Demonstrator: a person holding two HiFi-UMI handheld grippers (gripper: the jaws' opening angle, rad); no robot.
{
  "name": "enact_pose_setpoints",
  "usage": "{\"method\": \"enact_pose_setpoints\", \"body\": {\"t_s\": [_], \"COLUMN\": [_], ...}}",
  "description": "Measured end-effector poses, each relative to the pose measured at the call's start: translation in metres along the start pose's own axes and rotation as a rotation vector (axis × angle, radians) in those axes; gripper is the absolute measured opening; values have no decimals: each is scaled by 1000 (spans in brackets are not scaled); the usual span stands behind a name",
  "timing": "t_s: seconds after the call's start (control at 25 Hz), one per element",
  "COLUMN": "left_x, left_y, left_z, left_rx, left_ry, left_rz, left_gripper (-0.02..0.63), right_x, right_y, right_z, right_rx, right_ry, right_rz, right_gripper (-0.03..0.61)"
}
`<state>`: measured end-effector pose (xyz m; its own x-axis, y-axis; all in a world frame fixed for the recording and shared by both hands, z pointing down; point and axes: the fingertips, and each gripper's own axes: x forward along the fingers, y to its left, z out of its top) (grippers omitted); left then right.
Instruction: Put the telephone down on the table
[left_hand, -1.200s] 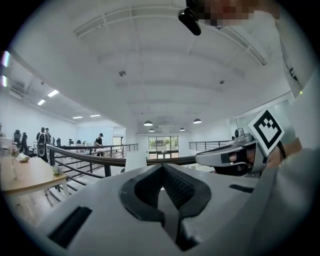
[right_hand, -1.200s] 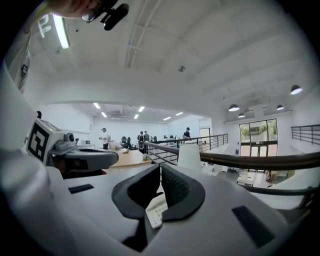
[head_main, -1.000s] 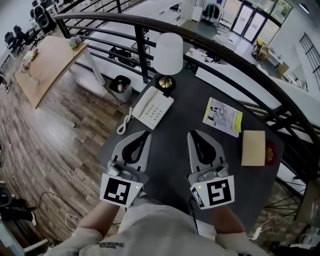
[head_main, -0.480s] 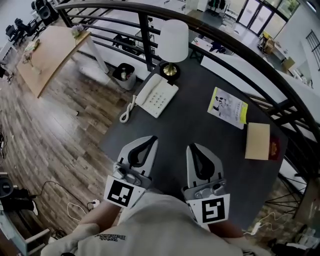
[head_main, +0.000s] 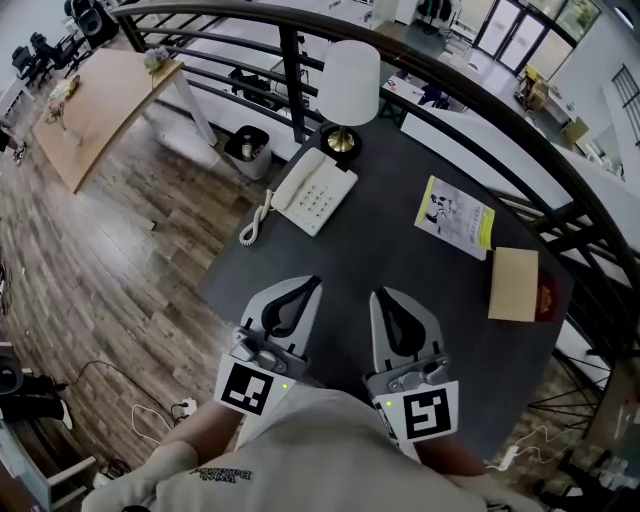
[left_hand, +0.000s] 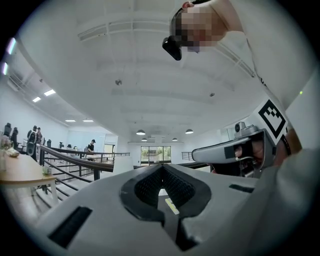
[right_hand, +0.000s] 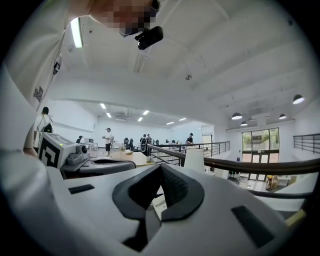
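**Telephone rests on the counter, both grippers empty**

The white telephone lies flat on the dark counter near its far left edge. It sits just in front of a white-shaded lamp, and its coiled cord hangs over the rim. The left gripper and right gripper hover side by side over the near part of the counter, well apart from the telephone. Each has its jaws closed together with nothing between them. To the right lie a magazine and a brown pad.
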<state>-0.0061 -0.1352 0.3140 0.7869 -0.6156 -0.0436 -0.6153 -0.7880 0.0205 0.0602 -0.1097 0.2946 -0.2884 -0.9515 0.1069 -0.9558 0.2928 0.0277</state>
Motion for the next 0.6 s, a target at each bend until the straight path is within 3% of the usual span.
{"method": "enact_pose_setpoints", "body": {"t_s": [0.6], "left_x": [-3], "left_y": [2], "left_z": [-2], "left_rx": [-21], "left_ry": [12], "left_rz": [-5], "left_gripper": [5], "right_x": [0], "right_y": [1], "right_z": [-8], "right_rx": [-14], "right_ry": [18], "right_rz": [6], "right_gripper": [3]}}
